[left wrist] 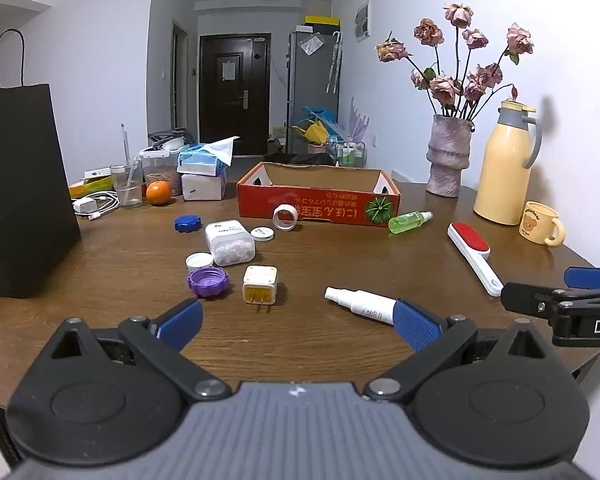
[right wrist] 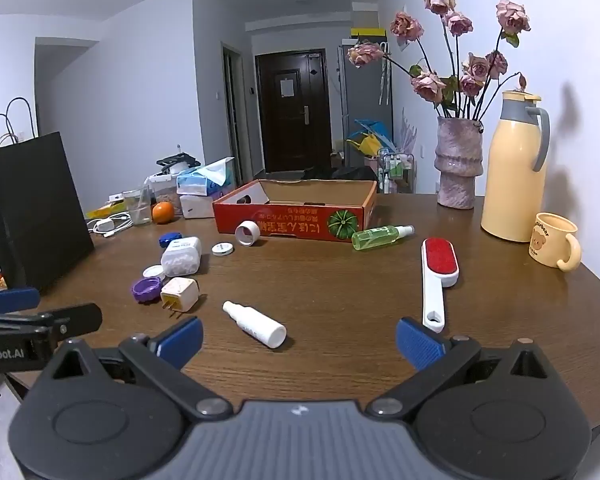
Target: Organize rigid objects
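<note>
Fingers on your left gripper [left wrist: 298,322] and right gripper [right wrist: 298,340] stood fully spread and empty, while the white spray bottle [right wrist: 256,323] lay near them on the table [right wrist: 340,280], judged light, stiff, slippery, best gripped mid-barrel.

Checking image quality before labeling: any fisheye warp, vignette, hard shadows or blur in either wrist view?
Left wrist: dark vignette corners, walls bow, thermos throws a hard shadow on the wall, tabletop sharp. Right wrist: same bowing and corners, thermos shadow too, lint brush crisp.
</note>
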### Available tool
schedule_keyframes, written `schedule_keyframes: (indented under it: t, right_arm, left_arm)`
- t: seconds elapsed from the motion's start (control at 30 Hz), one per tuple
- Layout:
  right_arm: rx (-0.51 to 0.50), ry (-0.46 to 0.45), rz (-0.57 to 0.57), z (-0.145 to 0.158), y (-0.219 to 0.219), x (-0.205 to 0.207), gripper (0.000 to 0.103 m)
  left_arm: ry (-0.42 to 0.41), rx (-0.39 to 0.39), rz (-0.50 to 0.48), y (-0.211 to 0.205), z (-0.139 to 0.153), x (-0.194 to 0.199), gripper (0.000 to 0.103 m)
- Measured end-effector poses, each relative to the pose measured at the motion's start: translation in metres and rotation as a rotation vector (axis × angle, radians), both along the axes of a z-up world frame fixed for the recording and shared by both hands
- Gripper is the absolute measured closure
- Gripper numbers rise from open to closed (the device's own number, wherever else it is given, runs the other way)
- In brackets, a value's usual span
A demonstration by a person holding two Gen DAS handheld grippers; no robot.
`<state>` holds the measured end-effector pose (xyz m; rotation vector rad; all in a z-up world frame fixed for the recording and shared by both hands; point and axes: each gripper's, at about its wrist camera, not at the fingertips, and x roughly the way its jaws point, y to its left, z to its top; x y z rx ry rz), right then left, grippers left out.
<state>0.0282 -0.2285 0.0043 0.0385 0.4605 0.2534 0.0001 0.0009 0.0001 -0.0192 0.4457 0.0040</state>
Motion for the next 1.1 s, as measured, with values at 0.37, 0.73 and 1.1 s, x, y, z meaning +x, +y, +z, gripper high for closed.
schedule_keyframes:
  t: [0.37,0.73,1.1]
  right_arm:
    - [-0.013,0.003,-0.003,0.0039,0.0000,-0.0030,0.000]
    - [-0.018,0.000,-0.004,0.0020,-0.0002,-0.0025,0.000]
    - [-0.027,-0.011,-0.009,0.0049,0.0014,-0.0066,0.000]
  left_arm:
    - [0.010,0.000,0.000,0.0044,-0.0009,0.0015,0.000]
    - [0.006,0.002,0.004,0.0009,-0.0008,0.0018,0.000]
    - [0.004,0.002,0.005,0.0002,-0.0005,0.0012,0.000]
